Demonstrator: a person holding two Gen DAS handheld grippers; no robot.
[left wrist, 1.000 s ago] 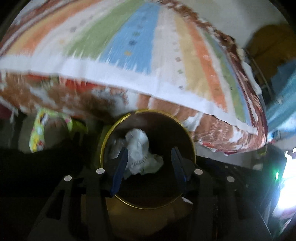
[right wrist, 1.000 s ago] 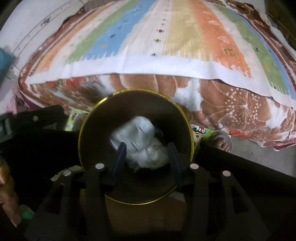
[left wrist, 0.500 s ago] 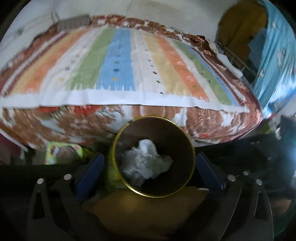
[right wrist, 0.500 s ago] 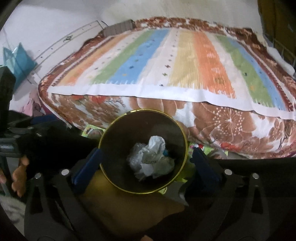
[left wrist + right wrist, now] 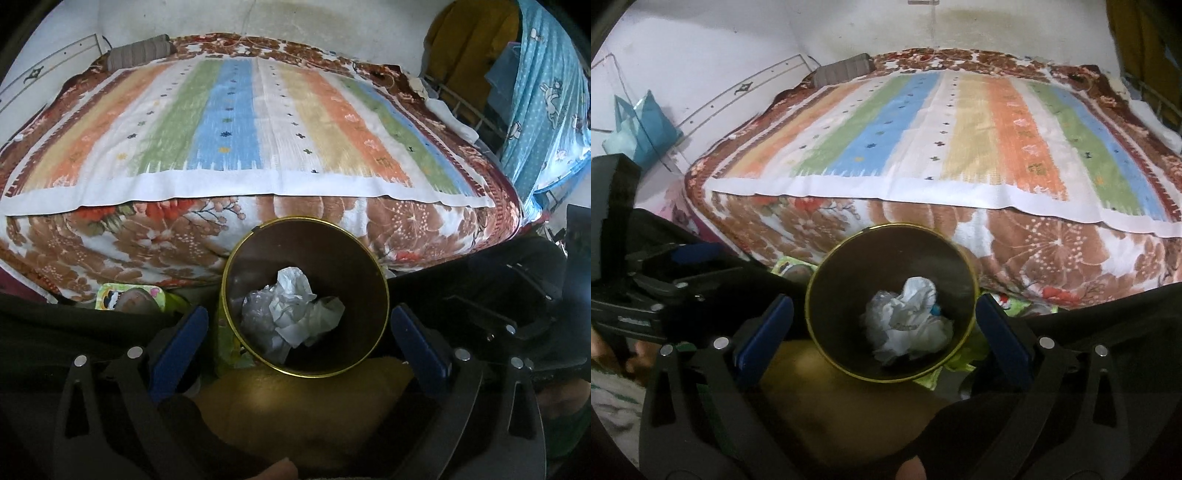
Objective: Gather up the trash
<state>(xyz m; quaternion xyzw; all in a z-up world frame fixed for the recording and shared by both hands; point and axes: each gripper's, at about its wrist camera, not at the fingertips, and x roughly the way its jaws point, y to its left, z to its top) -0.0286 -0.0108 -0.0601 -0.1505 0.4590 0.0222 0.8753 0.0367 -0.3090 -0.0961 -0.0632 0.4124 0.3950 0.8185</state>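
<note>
below both grippers, bin (image 5: 373, 258) sits at bed's near edge, crumpled paper (image 5: 295, 314) inside. left gripper (image 5: 295, 343) and right gripper (image 5: 882, 332) just opened wide, nothing between fingers; looks like the drop is done, jaws clear for next pickup.

The bin (image 5: 306, 369) mouth lies open from above, crumpled paper (image 5: 295, 310) partly filling its bottom. The bed (image 5: 258, 221) edge crowds its far side (nearly touching); bright wrappers (image 5: 964, 358) clutter the floor beside it.

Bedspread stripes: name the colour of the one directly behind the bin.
The blue stripe left of centre; the other blue stripe lies far right, past orange and green.
</note>
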